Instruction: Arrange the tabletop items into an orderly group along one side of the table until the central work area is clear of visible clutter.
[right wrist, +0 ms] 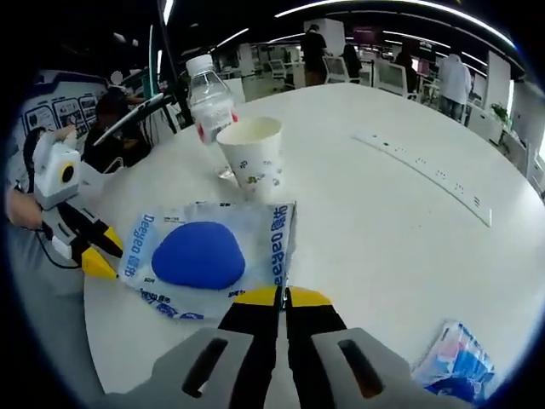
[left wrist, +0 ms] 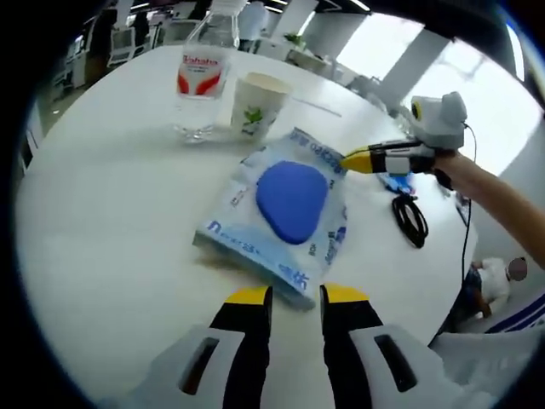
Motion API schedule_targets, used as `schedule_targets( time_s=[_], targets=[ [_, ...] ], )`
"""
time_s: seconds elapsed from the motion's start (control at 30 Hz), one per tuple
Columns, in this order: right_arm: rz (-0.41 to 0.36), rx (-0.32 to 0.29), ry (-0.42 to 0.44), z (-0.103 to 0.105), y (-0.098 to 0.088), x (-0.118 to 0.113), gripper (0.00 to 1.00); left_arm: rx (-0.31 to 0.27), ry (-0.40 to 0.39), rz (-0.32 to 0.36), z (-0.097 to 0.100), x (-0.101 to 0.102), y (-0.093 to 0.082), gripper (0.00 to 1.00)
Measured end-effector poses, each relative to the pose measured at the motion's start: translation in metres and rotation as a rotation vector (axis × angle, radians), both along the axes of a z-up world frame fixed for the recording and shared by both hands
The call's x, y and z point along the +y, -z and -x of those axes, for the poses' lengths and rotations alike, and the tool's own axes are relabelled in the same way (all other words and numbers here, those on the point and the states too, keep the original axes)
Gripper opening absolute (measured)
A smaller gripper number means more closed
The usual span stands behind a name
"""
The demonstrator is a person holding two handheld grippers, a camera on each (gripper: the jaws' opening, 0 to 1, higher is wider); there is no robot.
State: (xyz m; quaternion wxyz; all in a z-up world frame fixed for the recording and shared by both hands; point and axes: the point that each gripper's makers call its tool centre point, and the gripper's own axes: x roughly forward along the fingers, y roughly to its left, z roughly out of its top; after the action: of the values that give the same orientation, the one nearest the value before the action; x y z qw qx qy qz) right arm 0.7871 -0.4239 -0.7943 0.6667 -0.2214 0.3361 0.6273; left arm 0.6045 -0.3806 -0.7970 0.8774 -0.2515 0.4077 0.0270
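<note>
A white-and-blue wipes pack (left wrist: 289, 204) (right wrist: 204, 254) with a blue lid lies flat on the round white table (left wrist: 111, 213) (right wrist: 383, 239). My left gripper (left wrist: 295, 295) is open, and the pack's near corner sits between its yellow tips; it also enters the right gripper view (right wrist: 100, 249) at the pack's left edge. My right gripper (right wrist: 282, 296) is shut with its tips against the pack's opposite edge; I cannot tell whether it pinches that edge. It comes into the left gripper view (left wrist: 347, 160) from the right. Behind the pack stand a paper cup (left wrist: 258, 104) (right wrist: 253, 158) and a clear water bottle (left wrist: 203, 77) (right wrist: 211, 102).
A coiled black cable (left wrist: 410, 217) and a small blue packet (left wrist: 396, 181) (right wrist: 460, 362) lie near the table's edge. A long white power strip (right wrist: 426, 166) crosses the far side. People and desks surround the table.
</note>
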Motion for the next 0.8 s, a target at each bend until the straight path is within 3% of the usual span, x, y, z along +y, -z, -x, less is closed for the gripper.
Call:
schedule_targets(
  time_s=[0.37, 0.8],
  targets=[
    [0.0, 0.008, 0.003, 0.001, 0.0, -0.006, 0.0, 0.003, -0.059, -0.021, -0.003, 0.022, 0.003, 0.15],
    [0.02, -0.024, -0.028, 0.007, 0.0, -0.012, 0.0, 0.013, -0.055, -0.02, -0.001, 0.01, 0.003, 0.09]
  ],
)
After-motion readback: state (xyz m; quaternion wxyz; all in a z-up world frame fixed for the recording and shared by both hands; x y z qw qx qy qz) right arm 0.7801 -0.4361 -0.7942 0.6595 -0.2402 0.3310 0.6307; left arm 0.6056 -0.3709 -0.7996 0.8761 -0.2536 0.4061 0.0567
